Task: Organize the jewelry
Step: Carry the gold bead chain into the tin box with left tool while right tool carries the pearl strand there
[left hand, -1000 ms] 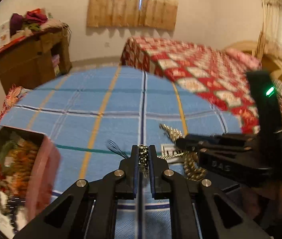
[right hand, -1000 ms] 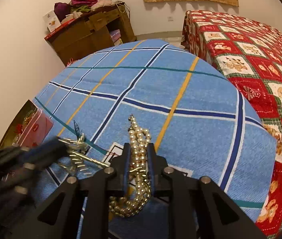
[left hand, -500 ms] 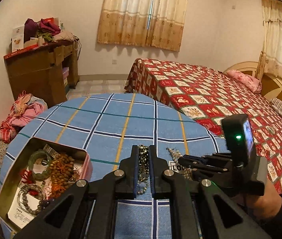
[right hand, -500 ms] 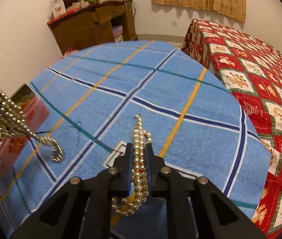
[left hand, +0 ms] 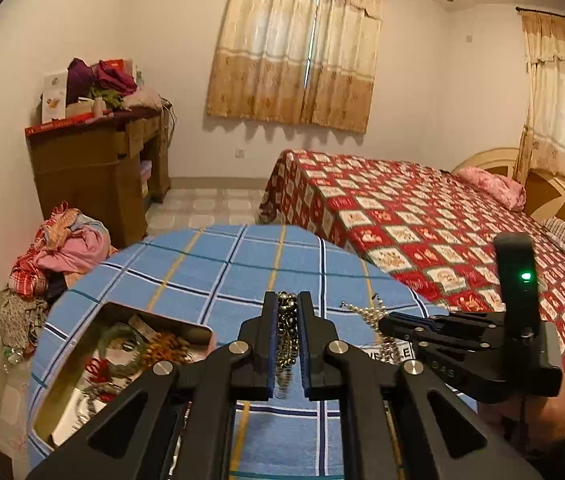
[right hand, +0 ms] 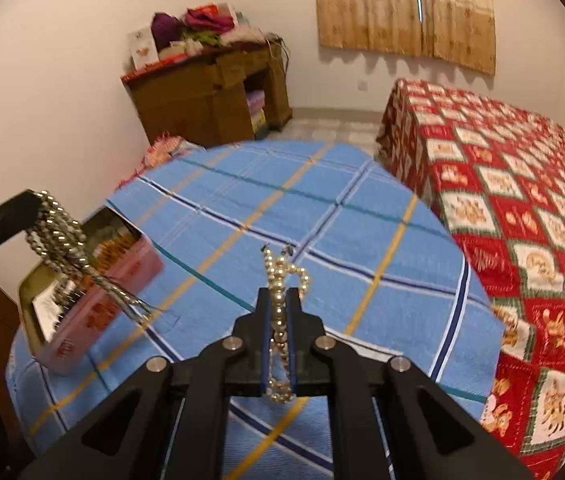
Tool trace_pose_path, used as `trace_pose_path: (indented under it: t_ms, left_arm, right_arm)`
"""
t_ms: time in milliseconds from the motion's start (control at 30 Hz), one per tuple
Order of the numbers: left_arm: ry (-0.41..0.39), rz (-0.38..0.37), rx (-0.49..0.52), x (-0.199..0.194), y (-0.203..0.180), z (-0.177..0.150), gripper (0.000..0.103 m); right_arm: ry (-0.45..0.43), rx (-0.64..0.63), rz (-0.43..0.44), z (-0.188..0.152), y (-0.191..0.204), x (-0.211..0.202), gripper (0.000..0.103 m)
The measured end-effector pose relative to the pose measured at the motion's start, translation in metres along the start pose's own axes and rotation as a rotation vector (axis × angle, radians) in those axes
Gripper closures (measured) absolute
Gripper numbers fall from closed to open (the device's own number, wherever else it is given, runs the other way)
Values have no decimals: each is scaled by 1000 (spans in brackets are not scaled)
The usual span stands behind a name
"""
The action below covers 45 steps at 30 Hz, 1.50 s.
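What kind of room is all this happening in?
Most likely a home bedroom. A bed with a red patterned cover stands past the small cloth-covered table, curtains hang over the window, and a wooden cabinet piled with clothes stands against the wall.

Both wrist views close above the checked table [left hand: 218, 276], angled down, facing the bed [right hand: 522, 184]

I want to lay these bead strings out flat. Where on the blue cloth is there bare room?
The far half of the blue cloth, between the tin and the bed, is bare. The tin itself is crowded with jewelry. Both grippers, left and right, hold bead strings.
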<state>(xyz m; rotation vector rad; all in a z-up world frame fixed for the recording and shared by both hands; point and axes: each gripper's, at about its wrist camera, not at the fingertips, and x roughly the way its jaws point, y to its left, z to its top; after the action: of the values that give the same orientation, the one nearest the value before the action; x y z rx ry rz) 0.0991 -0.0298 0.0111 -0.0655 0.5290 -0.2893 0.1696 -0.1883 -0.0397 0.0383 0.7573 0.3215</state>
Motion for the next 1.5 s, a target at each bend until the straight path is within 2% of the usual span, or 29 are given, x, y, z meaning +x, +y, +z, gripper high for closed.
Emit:
trace_pose_path:
  t_ms: [233,433,1033,1500]
  left_arm:
    - [-47,34,-16,-24,16,5,95]
    - [-76,82,-44,-41,37,7,95]
    - [-69,206,-130,-49,94,-7,95]
    - [-28,236,-168,-38,115,-22,95]
  right_arm:
    - [-82,-49,40,16,30,-27,94]
    - [-113,-79,91,25,51,-34,94]
    - [-101,-174,214,37,118,-10,94]
    - [-73,-204,288,29,152,6,94]
